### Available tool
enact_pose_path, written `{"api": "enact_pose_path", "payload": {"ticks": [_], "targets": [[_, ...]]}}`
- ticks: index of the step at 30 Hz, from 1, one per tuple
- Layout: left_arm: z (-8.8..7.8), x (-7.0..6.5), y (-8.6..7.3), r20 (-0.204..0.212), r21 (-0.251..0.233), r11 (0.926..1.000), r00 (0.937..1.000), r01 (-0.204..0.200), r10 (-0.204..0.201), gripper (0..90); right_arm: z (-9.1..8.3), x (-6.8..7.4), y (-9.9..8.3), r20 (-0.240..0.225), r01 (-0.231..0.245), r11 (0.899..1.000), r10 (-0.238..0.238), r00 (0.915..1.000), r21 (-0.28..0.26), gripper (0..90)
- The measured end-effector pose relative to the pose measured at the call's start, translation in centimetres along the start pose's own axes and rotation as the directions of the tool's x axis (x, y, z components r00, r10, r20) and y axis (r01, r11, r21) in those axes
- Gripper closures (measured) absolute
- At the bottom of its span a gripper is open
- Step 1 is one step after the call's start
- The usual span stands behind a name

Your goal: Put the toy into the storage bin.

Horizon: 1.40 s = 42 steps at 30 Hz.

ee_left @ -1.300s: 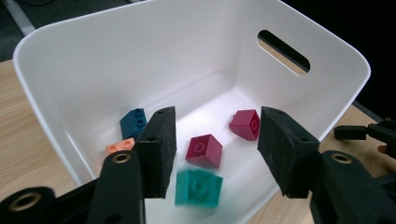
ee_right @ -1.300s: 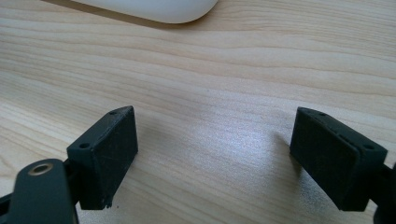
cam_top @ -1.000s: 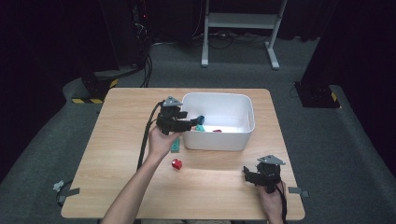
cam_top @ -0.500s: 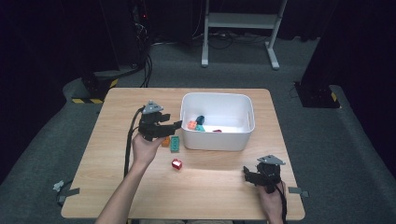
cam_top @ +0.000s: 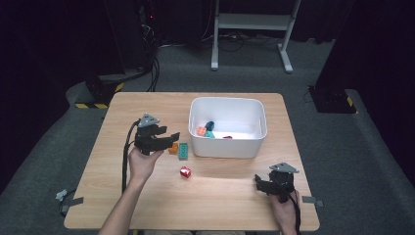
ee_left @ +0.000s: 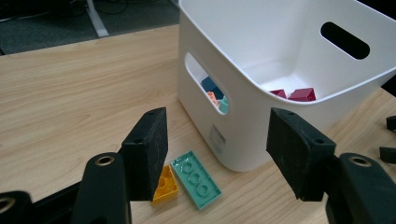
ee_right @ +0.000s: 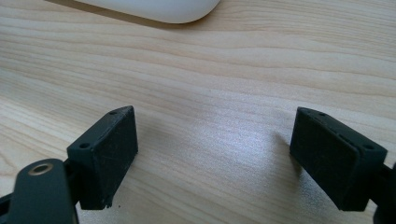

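My left tongs hover level just left of the white bin, their jaws apart and just now widening, nothing between them. The orange brick and teal brick lie below on the surface. My right tongs rest low, right of the bin's front, open and empty.

The left gripper, held in the left hand with the forearm reaching in from below, has its jaws apart and just been opening with nothing between them, while the right gripper rests low, jaws wide.
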<state>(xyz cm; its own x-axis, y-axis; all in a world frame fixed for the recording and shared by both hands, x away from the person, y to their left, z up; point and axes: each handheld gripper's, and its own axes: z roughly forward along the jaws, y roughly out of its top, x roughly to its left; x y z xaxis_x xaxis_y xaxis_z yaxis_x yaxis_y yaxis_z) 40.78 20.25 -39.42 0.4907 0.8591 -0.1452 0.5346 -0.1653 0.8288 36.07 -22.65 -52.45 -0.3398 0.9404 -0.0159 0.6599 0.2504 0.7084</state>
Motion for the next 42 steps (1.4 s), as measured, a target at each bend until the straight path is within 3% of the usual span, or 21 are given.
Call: {"api": "enact_pose_path", "payload": {"ticks": [10,25,31,34,42], "targets": [[-1.0,1.2,-1.9,-0.022,-0.010,0.9998,0.9996,0.018,-0.018,38.5,0.0,0.0,0.0,0.000,-0.001,1.000,0.001,1.0000,-0.001,15.0],[-0.5,1.9,-3.7,-0.063,0.017,0.9993,0.9975,0.034,-0.033,38.4,0.0,0.1,0.0,-0.010,0.010,1.000,-0.010,0.9999,-0.001,15.0],[0.2,2.5,-4.4,-0.090,0.038,0.9979,0.9947,0.053,-0.050,38.4,0.0,0.1,0.0,-0.012,0.016,1.000,-0.016,0.9998,-0.003,15.0],[1.0,2.9,-4.9,-0.101,0.048,0.9955,0.9920,0.082,-0.076,38.4,0.0,0.1,0.0,-0.012,0.017,1.000,-0.017,0.9998,-0.003,15.0],[3.5,3.2,-5.7,-0.107,0.088,0.9921,0.9910,0.089,-0.080,38.5,0.0,0.1,0.0,-0.013,0.017,1.000,-0.017,0.9998,-0.002,15.0]]}}
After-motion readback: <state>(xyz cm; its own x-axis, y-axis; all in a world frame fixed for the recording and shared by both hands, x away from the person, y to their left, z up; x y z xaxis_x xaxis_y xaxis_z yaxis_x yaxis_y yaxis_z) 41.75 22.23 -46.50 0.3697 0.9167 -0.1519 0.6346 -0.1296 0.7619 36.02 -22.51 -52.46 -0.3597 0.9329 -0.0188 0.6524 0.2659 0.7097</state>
